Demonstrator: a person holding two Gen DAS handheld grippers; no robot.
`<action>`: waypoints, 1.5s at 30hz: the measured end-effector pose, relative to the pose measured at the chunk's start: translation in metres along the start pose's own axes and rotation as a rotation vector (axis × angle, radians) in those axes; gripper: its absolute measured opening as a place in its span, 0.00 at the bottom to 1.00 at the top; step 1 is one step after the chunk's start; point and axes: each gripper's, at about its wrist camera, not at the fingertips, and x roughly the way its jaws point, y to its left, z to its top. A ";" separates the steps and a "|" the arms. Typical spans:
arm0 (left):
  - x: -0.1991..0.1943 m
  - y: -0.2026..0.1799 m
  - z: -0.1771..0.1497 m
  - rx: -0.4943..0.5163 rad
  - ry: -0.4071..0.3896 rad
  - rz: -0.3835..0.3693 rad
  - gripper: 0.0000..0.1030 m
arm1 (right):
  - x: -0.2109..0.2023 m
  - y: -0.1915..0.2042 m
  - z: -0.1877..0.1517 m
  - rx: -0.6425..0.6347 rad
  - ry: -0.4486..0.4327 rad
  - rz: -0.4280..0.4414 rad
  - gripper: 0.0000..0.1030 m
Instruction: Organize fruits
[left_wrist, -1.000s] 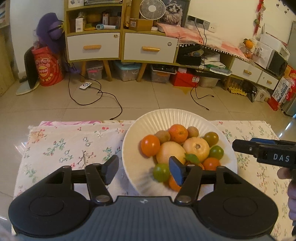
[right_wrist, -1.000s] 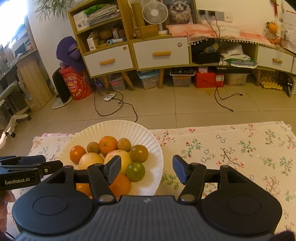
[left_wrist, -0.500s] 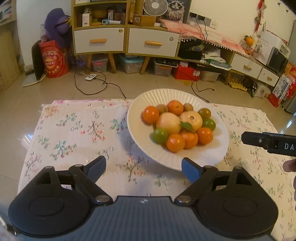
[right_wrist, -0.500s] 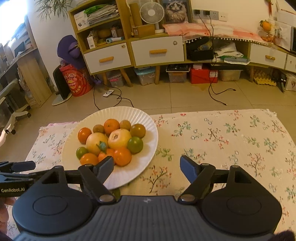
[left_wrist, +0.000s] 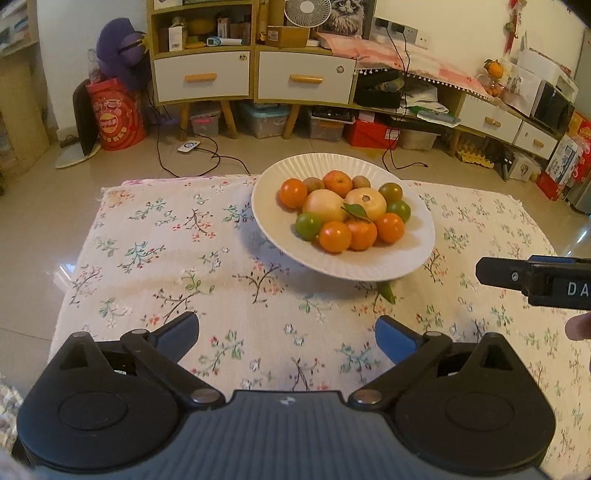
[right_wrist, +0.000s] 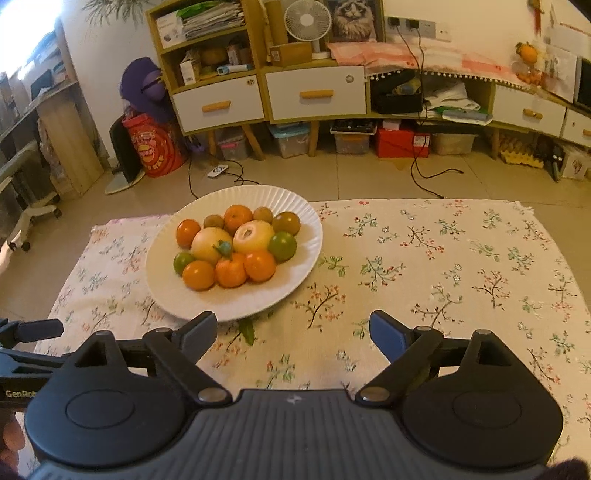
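Tools farther back from fruit plate than before, both opening wider, empty.

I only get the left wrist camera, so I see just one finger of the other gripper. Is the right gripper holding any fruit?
Observer: No. In the right wrist view the right gripper is opening, and only the floral cloth shows between its fingers, no fruit.
Operator: What's off to the left of the room, past where my picture ends?
Observer: A white office chair on wheels stands on the floor there, beside a wooden desk unit.
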 end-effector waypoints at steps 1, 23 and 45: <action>-0.002 -0.002 -0.001 0.003 0.002 0.008 0.84 | -0.004 0.002 -0.002 0.001 0.004 -0.001 0.88; -0.030 -0.017 -0.014 -0.024 0.042 0.036 0.84 | -0.018 0.022 -0.029 -0.061 0.057 -0.118 0.95; -0.027 -0.021 -0.012 -0.013 0.046 0.094 0.84 | -0.016 0.026 -0.027 -0.065 0.071 -0.123 0.96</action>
